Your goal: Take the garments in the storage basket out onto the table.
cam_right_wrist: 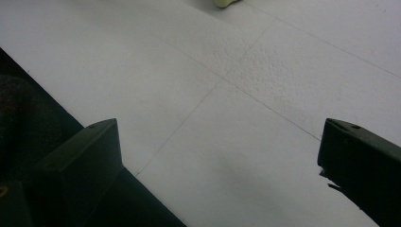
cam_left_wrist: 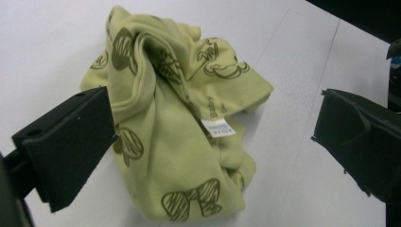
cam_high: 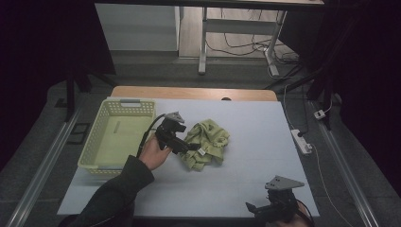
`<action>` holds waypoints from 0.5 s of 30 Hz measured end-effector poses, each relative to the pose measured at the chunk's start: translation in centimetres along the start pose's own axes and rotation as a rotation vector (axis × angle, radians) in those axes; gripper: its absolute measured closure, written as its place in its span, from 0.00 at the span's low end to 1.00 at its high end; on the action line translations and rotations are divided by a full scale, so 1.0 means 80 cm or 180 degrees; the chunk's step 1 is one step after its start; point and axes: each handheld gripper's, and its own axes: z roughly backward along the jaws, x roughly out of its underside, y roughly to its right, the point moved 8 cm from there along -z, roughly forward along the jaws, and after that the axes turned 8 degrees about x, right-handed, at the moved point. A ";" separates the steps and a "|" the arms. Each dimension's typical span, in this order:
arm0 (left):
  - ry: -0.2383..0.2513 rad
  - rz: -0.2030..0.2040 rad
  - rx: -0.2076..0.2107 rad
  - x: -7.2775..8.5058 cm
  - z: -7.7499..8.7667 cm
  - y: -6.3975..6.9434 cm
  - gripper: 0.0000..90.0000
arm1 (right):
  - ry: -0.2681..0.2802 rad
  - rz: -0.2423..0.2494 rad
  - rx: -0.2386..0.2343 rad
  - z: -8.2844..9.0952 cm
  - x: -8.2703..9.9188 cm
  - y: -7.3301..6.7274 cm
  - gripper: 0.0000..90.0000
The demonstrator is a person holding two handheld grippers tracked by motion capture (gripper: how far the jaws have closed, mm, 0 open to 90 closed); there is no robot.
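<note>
A crumpled yellow-green cloth [cam_high: 206, 143] with dark bow prints and a white tag lies in the middle of the white table [cam_high: 255, 123]. My left gripper [cam_high: 188, 146] hovers at its left edge, jaws wide apart. In the left gripper view the cloth [cam_left_wrist: 175, 123] lies between and just beyond the open left gripper [cam_left_wrist: 213, 142], untouched. My right gripper [cam_high: 255, 208] rests low at the table's front right edge, open, holding nothing. The right gripper view shows the right gripper [cam_right_wrist: 217, 161] over bare tabletop, with a sliver of the cloth [cam_right_wrist: 224, 3] at the top.
A pale yellow-green plastic basket [cam_high: 94, 142] stands at the table's left side, just behind my left hand. A white power strip [cam_high: 301, 141] lies on the floor off the right edge. Desk legs and cables stand beyond the far edge.
</note>
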 end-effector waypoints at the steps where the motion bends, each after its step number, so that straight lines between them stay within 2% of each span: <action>1: 0.0012 0.0007 0.0001 0.001 0.001 0.001 0.00 | 0.0000 -0.0003 -0.0007 0.000 0.000 0.000 0.00; 13: 0.0062 0.0041 0.0056 0.015 0.014 0.013 0.00 | 0.0035 -0.0036 -0.0026 0.002 -0.001 0.001 0.00; 15: 0.0066 0.0018 0.0028 0.017 0.017 0.014 0.00 | 0.0036 -0.0035 -0.0024 0.002 -0.001 0.001 0.00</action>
